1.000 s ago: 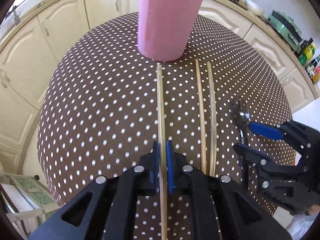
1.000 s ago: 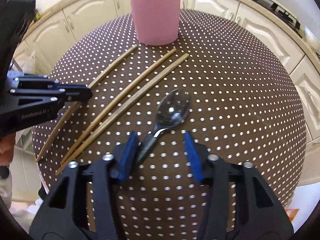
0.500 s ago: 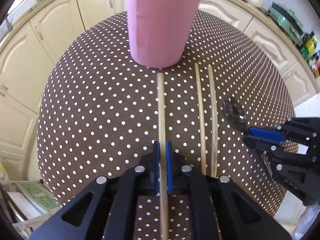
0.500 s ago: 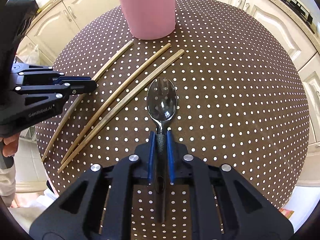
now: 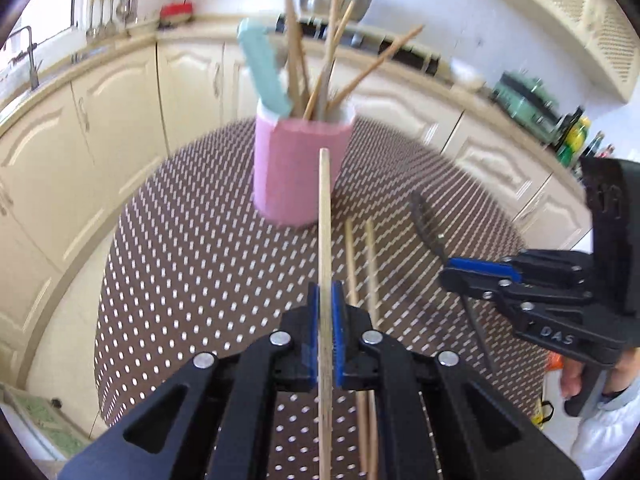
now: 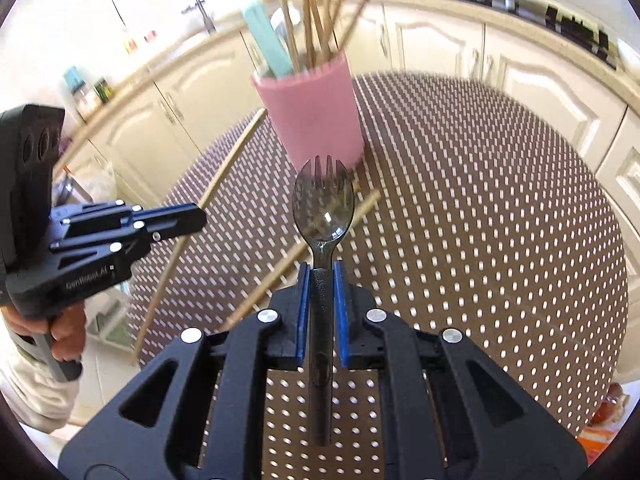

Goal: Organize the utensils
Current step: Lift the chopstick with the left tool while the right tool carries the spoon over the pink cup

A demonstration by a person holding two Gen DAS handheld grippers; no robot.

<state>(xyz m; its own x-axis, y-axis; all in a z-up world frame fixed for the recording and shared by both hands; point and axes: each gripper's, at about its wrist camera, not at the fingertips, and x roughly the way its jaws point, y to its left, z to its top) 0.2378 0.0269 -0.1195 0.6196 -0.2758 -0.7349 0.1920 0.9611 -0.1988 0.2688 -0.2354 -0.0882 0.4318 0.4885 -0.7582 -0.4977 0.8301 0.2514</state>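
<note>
The left gripper is clenched on a long wooden chopstick, its blue pads pressed against both sides of the stick, which runs straight ahead from the claw and is raised off the table. Just to the right of this claw and below it, two more chopsticks lie side by side on the brown polka-dot tablecloth. Straight ahead, past the tip of the held stick, stands the pink utensil holder — already stocked with several wooden sticks and a pale teal handle.

The right gripper is clamped on the dark handle of a smoky translucent spork, whose tined bowl points forward from the claw and is held up off the cloth. Directly ahead of the spork's tines sits the same pink holder. To the left of this claw, the other claw appears with its stick lifted at an angle — the two loose chopsticks lie on the cloth between the claws. Cream kitchen cabinets curve behind the table.
</note>
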